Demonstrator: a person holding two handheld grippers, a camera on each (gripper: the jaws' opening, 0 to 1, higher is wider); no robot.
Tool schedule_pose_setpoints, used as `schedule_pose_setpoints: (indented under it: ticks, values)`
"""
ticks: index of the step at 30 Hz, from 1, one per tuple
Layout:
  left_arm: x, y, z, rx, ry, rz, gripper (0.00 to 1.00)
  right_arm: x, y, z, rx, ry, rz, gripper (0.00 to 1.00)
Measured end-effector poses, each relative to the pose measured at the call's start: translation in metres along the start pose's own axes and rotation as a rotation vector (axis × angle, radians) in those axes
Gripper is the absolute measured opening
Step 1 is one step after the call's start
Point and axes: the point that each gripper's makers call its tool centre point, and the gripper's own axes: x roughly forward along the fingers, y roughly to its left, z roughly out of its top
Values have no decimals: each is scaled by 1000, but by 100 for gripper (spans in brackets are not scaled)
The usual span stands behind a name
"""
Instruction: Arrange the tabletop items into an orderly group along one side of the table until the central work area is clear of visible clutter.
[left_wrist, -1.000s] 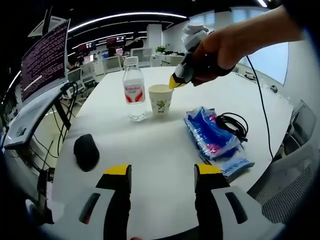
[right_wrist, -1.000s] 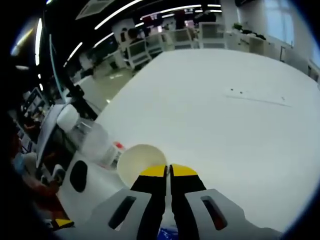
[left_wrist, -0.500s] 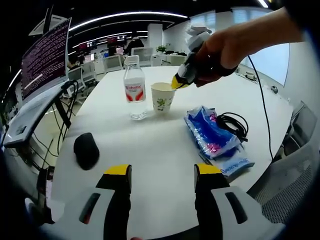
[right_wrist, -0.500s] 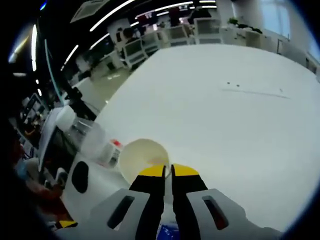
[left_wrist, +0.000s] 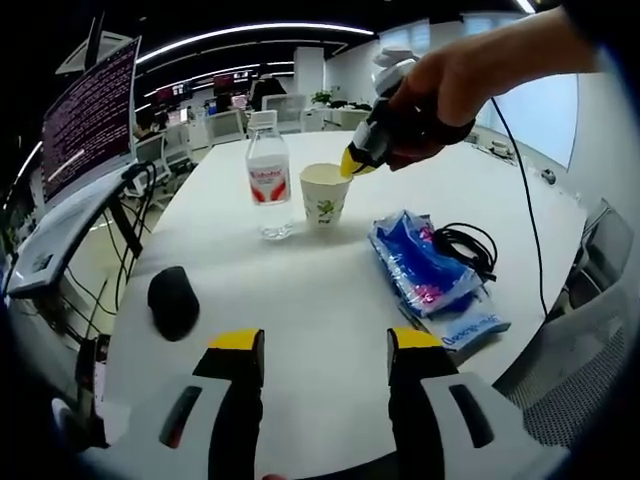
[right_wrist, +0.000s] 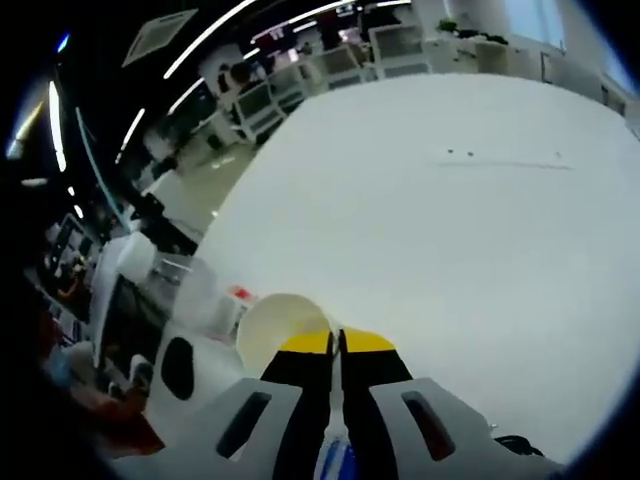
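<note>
- The rim of the white paper cup with a green print (left_wrist: 323, 196) was grasped between the clenched jaws of the right gripper (right_wrist: 335, 341).
- The left gripper (left_wrist: 322, 343) was held released, the black computer mouse (left_wrist: 172, 301) lying beside its left jaw.

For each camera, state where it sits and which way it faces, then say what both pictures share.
Left gripper view: rides the left tool, jaws apart, low at the table's near edge, facing across it at the mouse, water bottle, paper cup, blue packets and cable; the person's hand holds the right tool at the cup's rim.
Right gripper view: rides the right tool, looking steeply down over the cup across bare tabletop; its jaws are pinched on the rim.
Shared: cup, bottle, mouse, table.
</note>
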Motion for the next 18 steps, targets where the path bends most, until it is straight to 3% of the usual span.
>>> schedule_pose_setpoints:
  ticks: [18]
  values:
    - [0,-1,1,2,-2,-2,49,-14,-6,2,11,-17,7,11]
